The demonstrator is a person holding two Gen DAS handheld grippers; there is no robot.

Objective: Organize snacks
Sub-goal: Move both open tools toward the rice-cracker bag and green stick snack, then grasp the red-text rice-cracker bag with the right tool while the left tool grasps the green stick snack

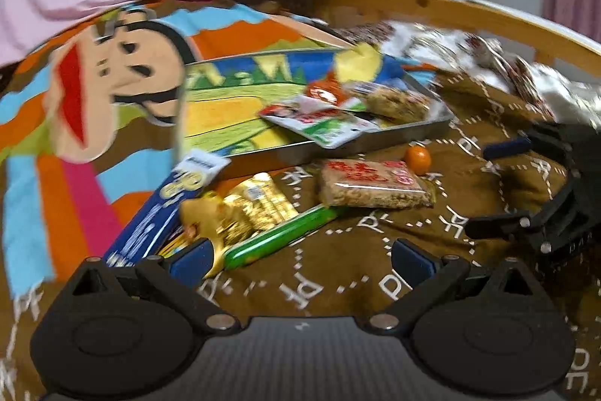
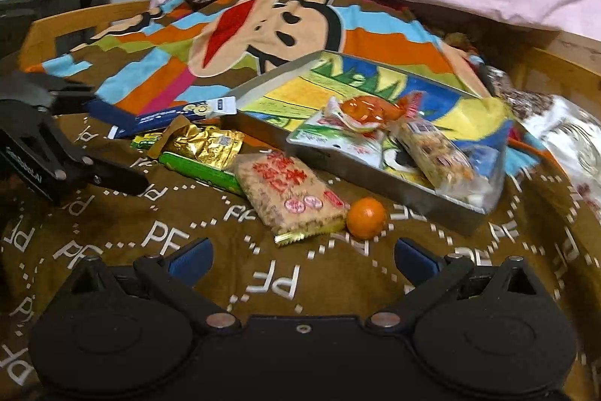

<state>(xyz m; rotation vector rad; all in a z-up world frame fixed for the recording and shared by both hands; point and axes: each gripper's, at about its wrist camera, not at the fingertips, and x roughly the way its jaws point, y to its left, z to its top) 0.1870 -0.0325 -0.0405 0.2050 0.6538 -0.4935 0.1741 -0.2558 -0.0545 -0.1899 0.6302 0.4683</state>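
Snacks lie scattered on a brown blanket (image 2: 300,273) printed with white letters, and a metal tray (image 2: 375,183) sits behind them with a few packets already inside. Both hand-held grippers hang empty with jaws spread wide: the right hand-held gripper (image 2: 302,256) faces the loose pile from the front, the left hand-held gripper (image 1: 300,260) from the pile's other side.

Nearest the right one is the rice cracker pack (image 2: 291,192), a flat clear-wrapped slab with red print, lying just ahead and a little left of centre, its long axis running diagonally from far-left to near-right. A small orange (image 2: 366,217) touches or nearly touches its near-right corner, between pack and tray. For the left one, the closest things are the crinkled gold foil pack (image 1: 248,209) and the glossy green stick (image 1: 278,237), whose near end lies just beside its left finger; the stick's long axis runs from there toward the far right. A blue box (image 1: 157,217) leans beside them.

My judgement: the right one is better placed for the cracker pack, but its jaws would need turning across the pack's short side. Film wrap looks slippery; foil will crumple; the orange may roll.
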